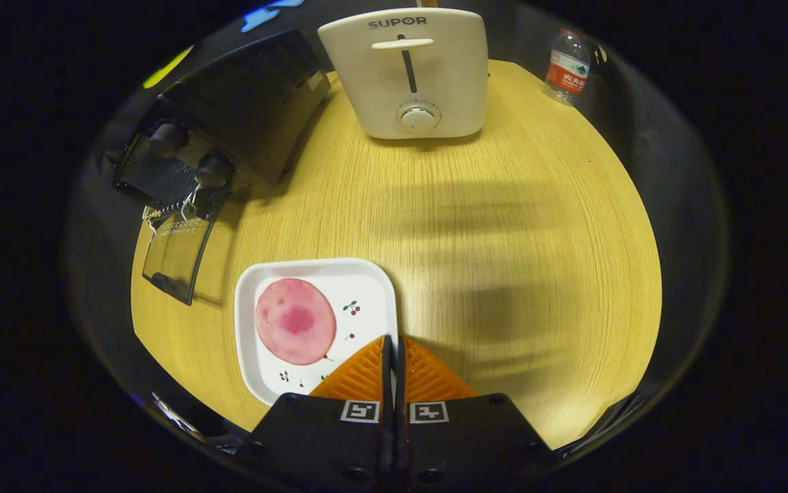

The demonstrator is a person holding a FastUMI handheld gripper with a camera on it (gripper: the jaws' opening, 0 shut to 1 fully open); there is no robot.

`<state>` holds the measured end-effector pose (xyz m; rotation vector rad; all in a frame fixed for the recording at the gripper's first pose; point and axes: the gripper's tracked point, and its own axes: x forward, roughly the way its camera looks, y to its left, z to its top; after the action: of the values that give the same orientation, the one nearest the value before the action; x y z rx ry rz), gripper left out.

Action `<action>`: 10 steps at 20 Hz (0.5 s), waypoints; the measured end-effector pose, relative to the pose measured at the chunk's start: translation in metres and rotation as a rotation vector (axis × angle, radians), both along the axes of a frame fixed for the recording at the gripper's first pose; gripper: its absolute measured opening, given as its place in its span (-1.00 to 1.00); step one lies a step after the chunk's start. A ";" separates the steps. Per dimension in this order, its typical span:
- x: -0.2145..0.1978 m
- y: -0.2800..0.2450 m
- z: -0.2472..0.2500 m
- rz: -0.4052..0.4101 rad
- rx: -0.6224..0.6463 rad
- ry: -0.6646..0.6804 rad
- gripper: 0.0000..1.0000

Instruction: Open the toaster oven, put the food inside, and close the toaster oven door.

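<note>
- One gripper point(394, 346) is seen from behind, its two orange ribbed fingers point(356, 380) pressed flat together with nothing between them, so the jaws are clenched on nothing.
- The fingertips are held above the near right corner of one white square plate point(366, 277), which is set on the table just ahead and to the left of them.
- One round pink slice of food point(296, 321) is laid flat on the left half of the plate; a few small cherry prints are scattered over the plate's bare part.
- One yellow wood-grain table point(503, 226) is spread beneath everything, and soft shadows are cast across its middle.
- One black toaster oven point(250, 103) is placed at the far left of the table, well apart from the plate. Its glass door point(178, 253) is swung down and open, pointing toward the plate, and two dark knobs are seen on its front.
- One cream pop-up toaster point(407, 72), fitted with one lever and one dial, is stood at the far edge, straight beyond the fingers.
- One plastic water bottle point(568, 65) with a red label is stood upright to the far right, beside the toaster.
</note>
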<state>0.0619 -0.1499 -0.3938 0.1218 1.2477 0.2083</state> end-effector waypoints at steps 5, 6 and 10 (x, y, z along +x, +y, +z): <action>-0.003 0.003 0.000 -0.014 0.034 0.008 -0.96; -0.005 0.004 0.000 -0.038 0.053 0.013 -0.96; -0.018 0.010 0.003 -0.184 0.179 0.055 -0.97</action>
<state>0.0443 -0.1398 -0.3908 0.3971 1.2631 0.1575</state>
